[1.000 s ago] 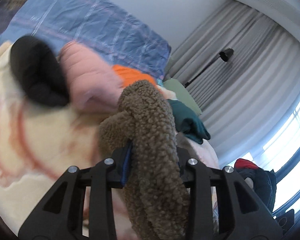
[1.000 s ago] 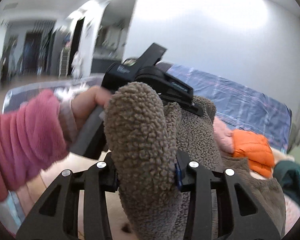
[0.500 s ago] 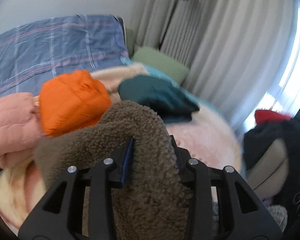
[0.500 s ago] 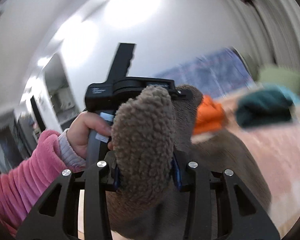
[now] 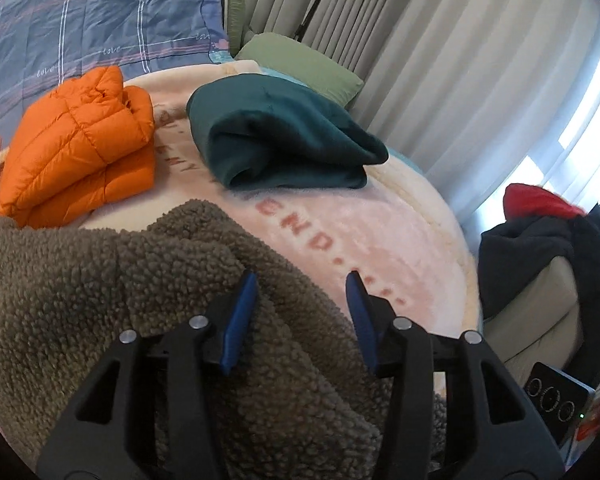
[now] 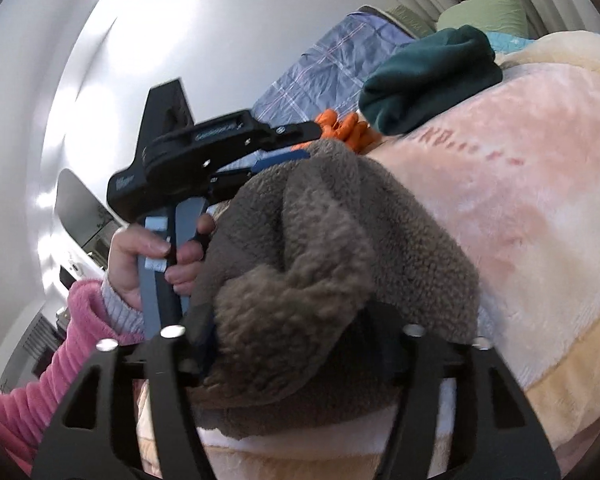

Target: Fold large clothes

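the brown fleece garment (image 5: 148, 320) lies on a pink blanket (image 5: 360, 216) covering the bed. left gripper (image 5: 302, 300) jaws are opening, pads clear of fleece. right gripper (image 6: 296, 344) jaws are opening around bunched fleece. grey curtains (image 5: 440, 60) hang behind.

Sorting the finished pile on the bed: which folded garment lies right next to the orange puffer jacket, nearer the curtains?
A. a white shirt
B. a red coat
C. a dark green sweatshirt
C: the dark green sweatshirt lies folded on the pink blanket, beside the orange puffer jacket.
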`<state>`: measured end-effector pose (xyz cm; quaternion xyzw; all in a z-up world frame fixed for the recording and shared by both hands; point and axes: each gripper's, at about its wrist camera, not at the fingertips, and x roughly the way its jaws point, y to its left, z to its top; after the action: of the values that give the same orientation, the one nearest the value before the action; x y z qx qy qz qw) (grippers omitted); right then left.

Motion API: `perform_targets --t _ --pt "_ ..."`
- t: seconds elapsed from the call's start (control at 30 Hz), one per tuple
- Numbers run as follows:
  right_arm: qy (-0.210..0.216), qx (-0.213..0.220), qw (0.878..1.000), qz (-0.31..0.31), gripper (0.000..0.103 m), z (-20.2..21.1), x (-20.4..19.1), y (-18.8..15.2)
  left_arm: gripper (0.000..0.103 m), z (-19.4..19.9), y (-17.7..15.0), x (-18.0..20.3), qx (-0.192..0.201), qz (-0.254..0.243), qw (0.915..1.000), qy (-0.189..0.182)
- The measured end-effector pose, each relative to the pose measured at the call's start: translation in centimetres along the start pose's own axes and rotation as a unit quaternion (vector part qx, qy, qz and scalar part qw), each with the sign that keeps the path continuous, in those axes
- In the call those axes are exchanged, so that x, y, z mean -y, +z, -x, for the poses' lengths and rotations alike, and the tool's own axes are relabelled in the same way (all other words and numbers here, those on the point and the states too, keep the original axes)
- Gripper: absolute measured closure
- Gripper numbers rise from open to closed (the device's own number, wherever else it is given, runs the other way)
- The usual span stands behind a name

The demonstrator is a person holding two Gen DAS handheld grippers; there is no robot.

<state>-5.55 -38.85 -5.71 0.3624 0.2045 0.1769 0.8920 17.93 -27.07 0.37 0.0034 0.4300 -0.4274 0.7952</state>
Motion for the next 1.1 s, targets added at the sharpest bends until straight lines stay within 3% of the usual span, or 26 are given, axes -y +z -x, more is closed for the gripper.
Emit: perform_targets --t 0.07,0.1,0.17,0.27,0.4,0.5,0.57,0.6,0.7,0.8,0.83,0.93,0.97,1.0,1.1 --pt "0.016 -0.01 1.0 -0.024 0.038 -0.4 0.4 0.6 0.056 0.4 -0.1 -0.4 0.0 0.007 1.0 -0.004" --pt "0.025 -0.013 0.999 -0.03 0.056 -0.5 0.4 0.9 0.056 0.6 -0.3 -0.4 0.001 0.009 0.9999 -0.004" --pt "0.03 -0.006 0.999 -0.034 0.068 0.4 -0.1 1.2 0.056 1.5 0.0 -0.2 0.013 0.01 0.9999 0.004" --pt "0.023 0.021 0.999 -0.016 0.073 2.8 -1.3 1.7 0.054 5.6 0.7 0.5 0.06 0.01 0.9975 -0.035" --pt "0.006 0.008 0.999 -0.035 0.073 2.7 0.6 1.6 0.043 11.4 0.9 1.2 0.108 -0.04 0.9931 -0.025" --pt "0.004 -0.006 0.998 -0.066 0.072 2.1 3.0 0.0 0.039 11.3 -0.4 0.6 0.081 -0.071 0.994 0.018" --pt "0.002 -0.004 0.997 -0.08 0.066 1.9 3.9 -0.8 0.038 8.3 -1.7 0.3 0.025 -0.086 0.9953 0.036" --pt "-0.003 -0.006 0.996 -0.084 0.062 1.7 4.2 -0.9 0.036 5.1 -3.0 0.2 -0.031 -0.093 0.9942 0.043" --pt "-0.045 -0.012 0.997 -0.066 0.055 1.8 4.1 -0.6 0.033 0.4 -5.0 2.0 -0.055 -0.172 0.9745 0.133" --pt "-0.1 0.005 0.994 -0.035 0.036 3.3 3.4 0.2 0.034 0.1 -4.3 3.6 -0.072 -0.19 0.9682 0.146" --pt "-0.117 0.014 0.993 -0.02 0.036 3.9 2.8 0.5 0.034 -0.3 -4.4 4.1 -0.074 -0.207 0.9623 0.16" --pt "-0.165 0.052 0.985 0.019 0.037 5.3 1.7 1.4 0.037 -1.0 -4.6 5.2 -0.078 -0.225 0.9555 0.174" --pt "-0.162 0.067 0.984 0.034 0.041 5.8 1.1 1.5 0.037 -1.1 -4.6 5.2 -0.08 -0.225 0.955 0.175" --pt "-0.147 0.071 0.985 0.047 0.052 6.3 0.6 1.3 0.037 -1.0 -4.4 5.0 -0.082 -0.225 0.9547 0.176" --pt "-0.096 0.049 0.99 0.094 0.072 5.0 -1.4 0.9 0.036 -1.4 -4.1 4.8 -0.089 -0.218 0.9557 0.177"
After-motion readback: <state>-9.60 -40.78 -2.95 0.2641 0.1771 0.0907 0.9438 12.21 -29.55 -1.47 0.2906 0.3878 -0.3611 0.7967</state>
